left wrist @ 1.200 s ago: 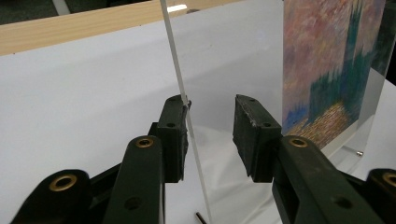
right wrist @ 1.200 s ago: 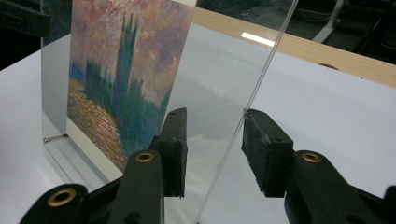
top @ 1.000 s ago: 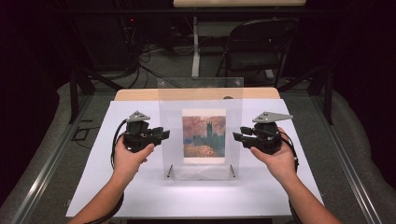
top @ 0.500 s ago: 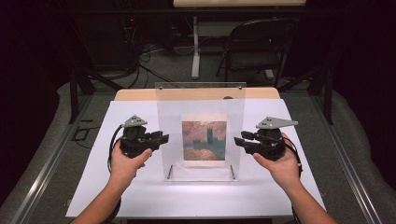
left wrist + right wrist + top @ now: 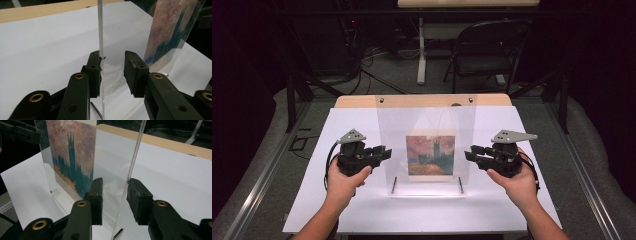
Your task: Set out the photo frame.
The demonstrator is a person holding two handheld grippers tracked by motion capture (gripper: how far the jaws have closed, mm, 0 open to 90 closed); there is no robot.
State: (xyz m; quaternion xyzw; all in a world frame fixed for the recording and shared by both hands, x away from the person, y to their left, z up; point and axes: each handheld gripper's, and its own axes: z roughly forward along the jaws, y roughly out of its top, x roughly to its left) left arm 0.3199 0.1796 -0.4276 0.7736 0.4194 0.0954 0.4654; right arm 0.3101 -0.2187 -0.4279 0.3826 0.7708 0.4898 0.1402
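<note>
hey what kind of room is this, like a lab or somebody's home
Probably a lab or recording studio, not a home: black curtains surround the table, cables run across the floor, and a metal frame stands beside it.

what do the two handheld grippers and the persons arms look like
Both the left gripper and the right gripper are chunky black units with a grey three-cornered plate on top and a black cable looping behind. Up close, each has two black jaws with brass-coloured rivets at the pivots. The forearms are bare, with no sleeves in view.
</note>
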